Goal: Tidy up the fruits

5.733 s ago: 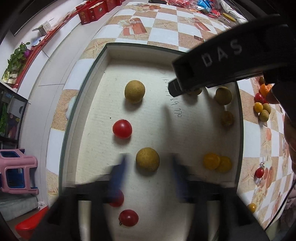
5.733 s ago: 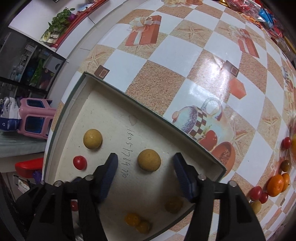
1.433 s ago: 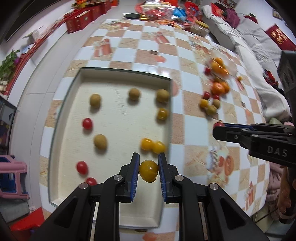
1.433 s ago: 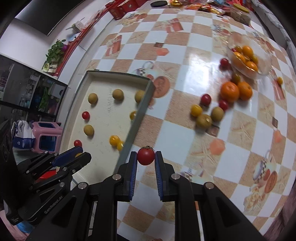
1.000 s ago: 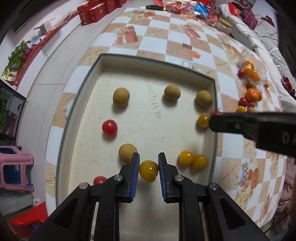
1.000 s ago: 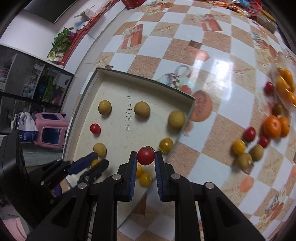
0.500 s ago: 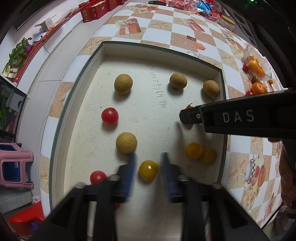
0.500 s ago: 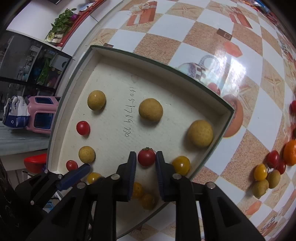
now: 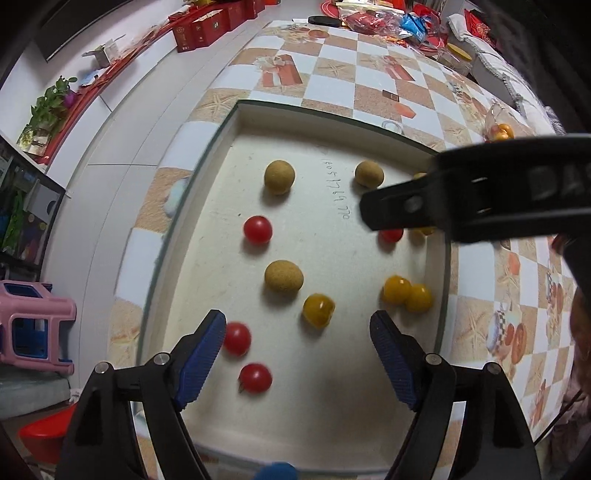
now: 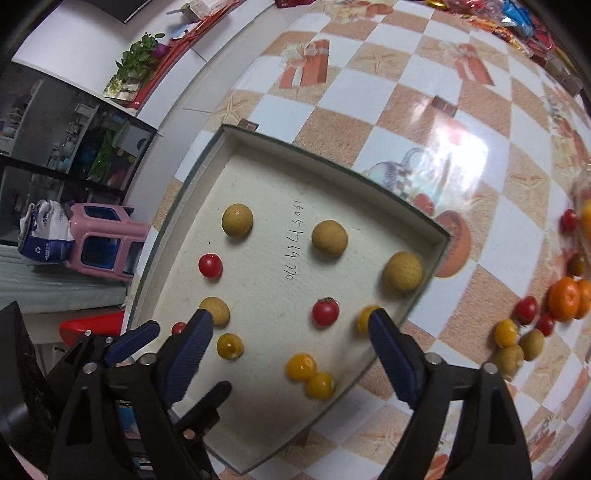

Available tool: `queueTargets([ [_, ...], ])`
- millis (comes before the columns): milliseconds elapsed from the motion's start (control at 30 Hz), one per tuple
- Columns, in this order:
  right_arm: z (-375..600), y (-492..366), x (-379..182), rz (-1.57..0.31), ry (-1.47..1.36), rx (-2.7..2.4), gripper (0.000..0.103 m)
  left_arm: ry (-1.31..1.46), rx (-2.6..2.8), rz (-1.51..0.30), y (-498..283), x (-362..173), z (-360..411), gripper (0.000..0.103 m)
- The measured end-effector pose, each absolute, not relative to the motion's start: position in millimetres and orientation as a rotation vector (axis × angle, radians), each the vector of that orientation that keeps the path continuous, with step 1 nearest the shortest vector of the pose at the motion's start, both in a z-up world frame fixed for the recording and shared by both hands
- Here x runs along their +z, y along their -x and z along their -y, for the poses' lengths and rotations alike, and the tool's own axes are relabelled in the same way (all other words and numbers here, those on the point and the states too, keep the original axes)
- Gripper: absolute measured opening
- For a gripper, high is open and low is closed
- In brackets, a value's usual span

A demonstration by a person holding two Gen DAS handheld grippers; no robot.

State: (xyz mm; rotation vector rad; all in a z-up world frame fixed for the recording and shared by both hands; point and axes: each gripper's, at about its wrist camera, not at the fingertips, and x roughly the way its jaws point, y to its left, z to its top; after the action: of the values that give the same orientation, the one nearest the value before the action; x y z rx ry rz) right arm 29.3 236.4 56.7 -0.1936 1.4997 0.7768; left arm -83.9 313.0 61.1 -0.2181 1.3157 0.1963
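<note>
A shallow cream tray (image 9: 221,155) (image 10: 207,173) holds tan longans, red cherry tomatoes and yellow tomatoes. My left gripper (image 9: 297,330) is open above the tray, with a yellow tomato (image 9: 318,310) lying free between its fingers. It also shows in the right wrist view (image 10: 229,346). My right gripper (image 10: 288,328) is open above the tray, and a red tomato (image 10: 325,312) lies free just ahead of it. In the left wrist view the right gripper's black body crosses the tray's right side and partly hides that red tomato (image 9: 390,235).
Loose fruit lies on the checkered tablecloth right of the tray: oranges (image 10: 565,298), red tomatoes (image 10: 527,309), yellow and tan fruits (image 10: 506,332). A pink stool (image 10: 103,236) and red basin (image 10: 92,326) stand on the floor at left. Red boxes (image 9: 207,26) line the far edge.
Both grippers have opened. The yellow tomato has left the left gripper and the red tomato the right gripper; both now lie in the tray. Both grippers have pulled back a little.
</note>
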Motion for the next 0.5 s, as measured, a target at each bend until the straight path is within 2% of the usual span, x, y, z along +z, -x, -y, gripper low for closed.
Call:
queueTargets([
  [67, -230, -25, 63, -1.493, 0.190, 0.760, 0.103, 0.218, 0.193, -1.319, 91, 67, -314, 0.082],
  [100, -225, -22, 67, -1.487, 0.196, 0.749, 0.103, 0.212, 0.197, -1.321, 94, 70, -314, 0.086],
  [133, -223, -19, 71, -1.483, 0.206, 0.739, 0.103, 0.203, 0.202, -1.326, 98, 72, -313, 0.103],
  [500, -172, 13, 102, -1.472, 0.297, 0.617, 0.103, 0.165, 0.224, -1.389, 127, 95, -305, 0.103],
])
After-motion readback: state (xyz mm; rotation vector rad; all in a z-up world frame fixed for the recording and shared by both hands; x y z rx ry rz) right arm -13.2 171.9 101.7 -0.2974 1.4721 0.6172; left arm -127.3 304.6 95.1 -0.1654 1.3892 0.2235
